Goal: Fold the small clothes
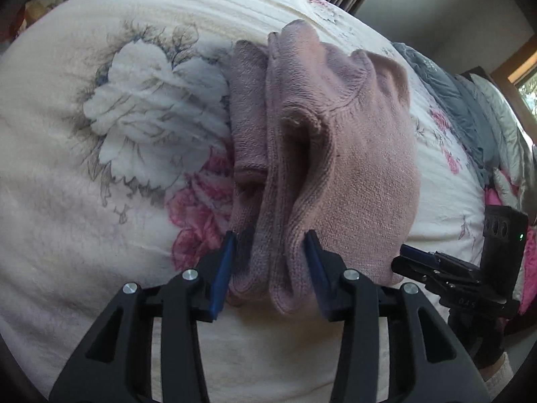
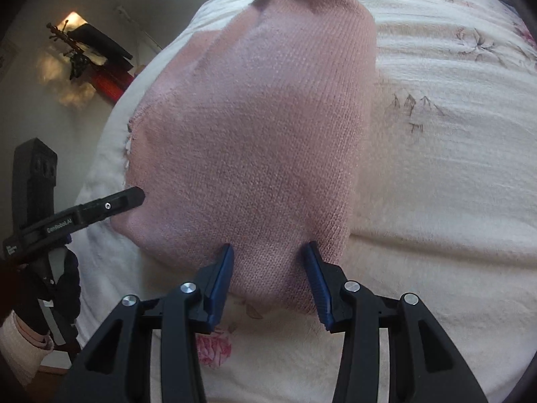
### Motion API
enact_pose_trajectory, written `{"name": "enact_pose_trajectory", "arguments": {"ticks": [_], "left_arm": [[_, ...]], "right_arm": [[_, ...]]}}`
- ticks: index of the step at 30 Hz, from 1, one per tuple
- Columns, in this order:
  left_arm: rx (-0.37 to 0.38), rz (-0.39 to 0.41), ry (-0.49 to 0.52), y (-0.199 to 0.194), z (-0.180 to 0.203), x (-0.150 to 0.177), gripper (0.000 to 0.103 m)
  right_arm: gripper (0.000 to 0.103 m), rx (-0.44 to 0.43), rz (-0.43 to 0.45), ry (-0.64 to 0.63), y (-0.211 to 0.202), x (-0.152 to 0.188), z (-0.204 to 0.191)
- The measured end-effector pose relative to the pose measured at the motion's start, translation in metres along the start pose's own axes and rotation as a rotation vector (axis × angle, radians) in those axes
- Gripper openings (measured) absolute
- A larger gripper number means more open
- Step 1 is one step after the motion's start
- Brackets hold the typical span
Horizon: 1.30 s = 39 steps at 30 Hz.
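Observation:
A dusty-pink knitted garment (image 1: pixel 362 168) lies bunched on a floral bedspread (image 1: pixel 67 201), with several ridges of fabric running away from me. My left gripper (image 1: pixel 271 235) is open at the near edge, and folds of the knit stand between its blue fingers (image 1: pixel 221 275). In the right wrist view the same garment (image 2: pixel 255 127) spreads flat and wide. My right gripper (image 2: pixel 269 245) is open over its near hem, with fabric between the fingers. The right gripper (image 1: pixel 407 252) also shows at the garment's lower right corner, and the left gripper (image 2: pixel 139 196) touches its left edge.
The cream bedspread (image 2: pixel 436 168) has printed pink and grey flowers. Grey and silver bedding (image 1: pixel 470 107) is heaped at the far right. The bed's edge drops off on the left, where a wall and a dark coat stand (image 2: pixel 80 53) appear. A sleeve (image 2: pixel 23 342) shows at lower left.

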<state>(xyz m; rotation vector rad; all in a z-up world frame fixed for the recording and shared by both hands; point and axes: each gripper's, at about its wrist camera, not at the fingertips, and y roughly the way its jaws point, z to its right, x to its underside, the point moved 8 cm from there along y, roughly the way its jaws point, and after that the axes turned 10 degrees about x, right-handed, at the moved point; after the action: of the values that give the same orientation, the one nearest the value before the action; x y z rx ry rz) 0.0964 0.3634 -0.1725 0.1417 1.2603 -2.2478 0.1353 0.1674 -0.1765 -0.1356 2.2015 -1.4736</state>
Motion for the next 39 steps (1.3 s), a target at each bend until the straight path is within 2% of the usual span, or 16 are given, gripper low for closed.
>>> {"name": "enact_pose_trajectory", "arguments": {"ticks": [4, 5, 6, 7, 8, 11, 13, 16, 21, 23, 26, 31, 36, 39], "left_arm": [[0.004, 0.033, 0.053, -0.016, 0.011, -0.012, 0.044], [0.014, 0.038, 0.060, -0.017, 0.014, -0.020, 0.050], [0.021, 0.041, 0.060, -0.017, 0.016, -0.026, 0.054], [0.025, 0.044, 0.056, -0.016, 0.016, -0.033, 0.054], [0.036, 0.037, 0.045, -0.012, 0.015, -0.043, 0.056], [0.073, 0.017, 0.008, 0.000, 0.013, -0.062, 0.062], [0.091, -0.011, -0.043, 0.011, 0.004, -0.073, 0.063], [0.160, -0.035, -0.128, 0.022, -0.008, -0.081, 0.064], [0.200, -0.068, -0.164, 0.040, -0.007, -0.086, 0.074], [0.191, -0.075, -0.164, 0.043, -0.007, -0.087, 0.076], [0.187, -0.076, -0.153, 0.042, -0.007, -0.084, 0.076], [0.175, -0.043, -0.141, 0.023, -0.014, -0.080, 0.075], [0.268, -0.083, -0.220, 0.042, -0.026, -0.077, 0.083], [0.304, -0.087, -0.231, 0.055, -0.023, -0.079, 0.086]], "right_arm": [[0.045, -0.016, 0.032, -0.012, -0.020, -0.008, 0.000], [0.048, -0.034, 0.052, 0.003, -0.027, -0.014, 0.003], [0.056, -0.056, 0.073, 0.028, -0.036, -0.021, 0.008], [0.061, -0.075, 0.086, 0.053, -0.042, -0.028, 0.013], [0.065, -0.095, 0.099, 0.078, -0.047, -0.035, 0.019], [0.066, -0.118, 0.112, 0.139, -0.050, -0.055, 0.039], [0.067, -0.158, 0.087, 0.168, -0.043, -0.063, 0.048], [0.067, -0.196, 0.055, 0.213, -0.028, -0.070, 0.058], [0.070, -0.253, 0.020, 0.258, -0.004, -0.076, 0.060], [0.073, -0.290, 0.007, 0.277, 0.005, -0.079, 0.060], [0.079, -0.349, -0.009, 0.308, 0.015, -0.083, 0.061], [0.079, -0.385, -0.021, 0.298, 0.019, -0.085, 0.060], [0.081, -0.373, -0.028, 0.266, 0.024, -0.083, 0.052], [0.083, -0.374, -0.031, 0.269, 0.025, -0.082, 0.050]]}}
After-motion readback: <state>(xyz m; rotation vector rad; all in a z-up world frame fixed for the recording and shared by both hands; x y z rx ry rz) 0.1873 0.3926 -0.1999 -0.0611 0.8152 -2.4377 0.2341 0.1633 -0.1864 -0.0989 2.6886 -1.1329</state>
